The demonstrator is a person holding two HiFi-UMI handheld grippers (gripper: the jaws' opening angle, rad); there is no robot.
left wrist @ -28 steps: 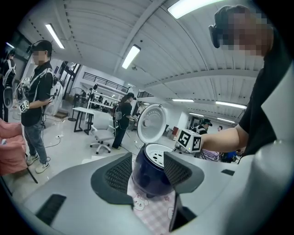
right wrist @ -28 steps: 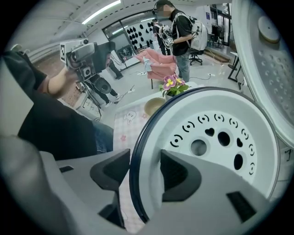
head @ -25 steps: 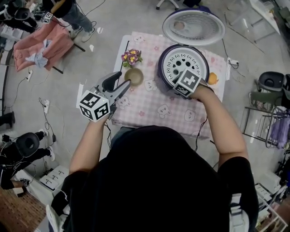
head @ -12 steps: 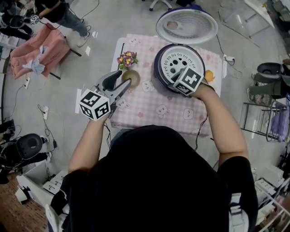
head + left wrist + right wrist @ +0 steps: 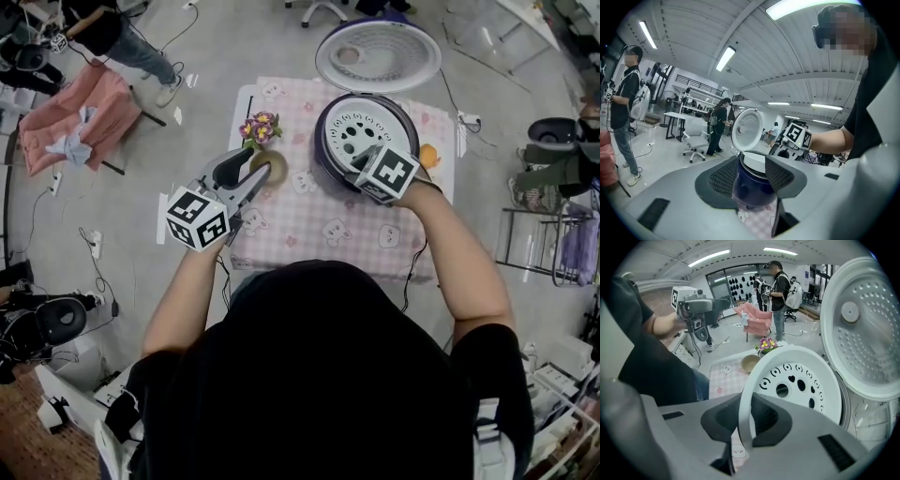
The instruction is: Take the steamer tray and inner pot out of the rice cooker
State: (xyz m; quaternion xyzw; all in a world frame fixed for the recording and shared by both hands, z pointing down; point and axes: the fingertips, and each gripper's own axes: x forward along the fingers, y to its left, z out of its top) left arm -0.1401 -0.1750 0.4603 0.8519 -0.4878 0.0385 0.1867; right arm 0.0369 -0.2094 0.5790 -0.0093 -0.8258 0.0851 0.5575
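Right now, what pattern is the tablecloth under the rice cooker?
The tablecloth is pink check with small cartoon figures; clearest in head view.

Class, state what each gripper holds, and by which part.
Right gripper, jaws just closing, grips the steamer tray by its rim; left gripper, open, holds nothing.

The white domed lid (image 5: 378, 54) is standing open behind the dark blue round rice cooker (image 5: 320, 152), closing off the far side. Left of the cooker, a small tan bowl (image 5: 277, 165) and a pot of purple and yellow flowers (image 5: 260, 127) are crowding the pink checked surface (image 5: 319, 220). A small orange object (image 5: 430, 155) is sitting close on the cooker's right. In front of the cooker, open cloth is giving passing room.
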